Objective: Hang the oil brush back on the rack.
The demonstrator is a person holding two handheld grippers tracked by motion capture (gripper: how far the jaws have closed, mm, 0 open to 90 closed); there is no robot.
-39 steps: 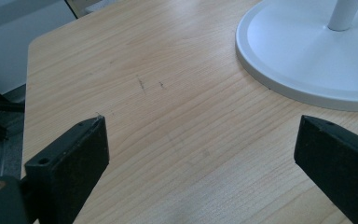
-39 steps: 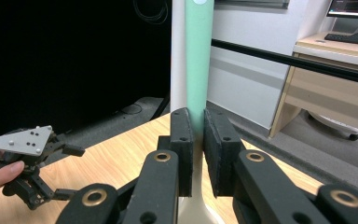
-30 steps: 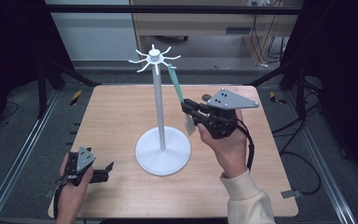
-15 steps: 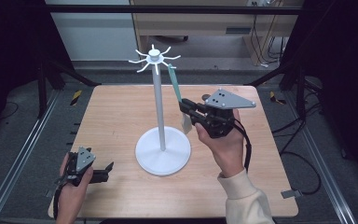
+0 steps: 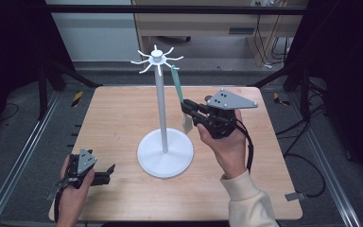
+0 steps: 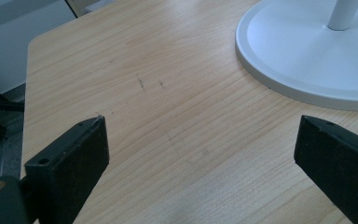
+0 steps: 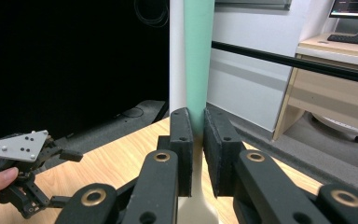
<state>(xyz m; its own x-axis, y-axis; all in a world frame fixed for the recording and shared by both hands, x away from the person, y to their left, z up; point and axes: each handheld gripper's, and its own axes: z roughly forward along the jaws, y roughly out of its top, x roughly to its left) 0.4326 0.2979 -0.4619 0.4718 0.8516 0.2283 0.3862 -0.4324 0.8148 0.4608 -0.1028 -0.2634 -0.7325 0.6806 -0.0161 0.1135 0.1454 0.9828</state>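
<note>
A white stand (image 5: 160, 109) with a round base (image 5: 165, 153) and a ring of hooks on top stands mid-table. A utensil with a green handle (image 5: 177, 87) and a pale lower end hangs from one hook. My right gripper (image 5: 186, 109) is shut on its lower handle, right of the pole. In the right gripper view the jaws (image 7: 198, 116) pinch the green handle (image 7: 198, 56), with the pole (image 7: 176, 56) just behind it. My left gripper (image 5: 109, 171) rests low at the table's front left, open, nothing between its jaws (image 6: 203, 126); the stand base (image 6: 307, 56) lies ahead of it.
The wooden table (image 5: 118, 113) is bare around the stand. A black frame bar crosses behind the table's far edge. Metal rails run along the floor on both sides, and a desk stands at the back.
</note>
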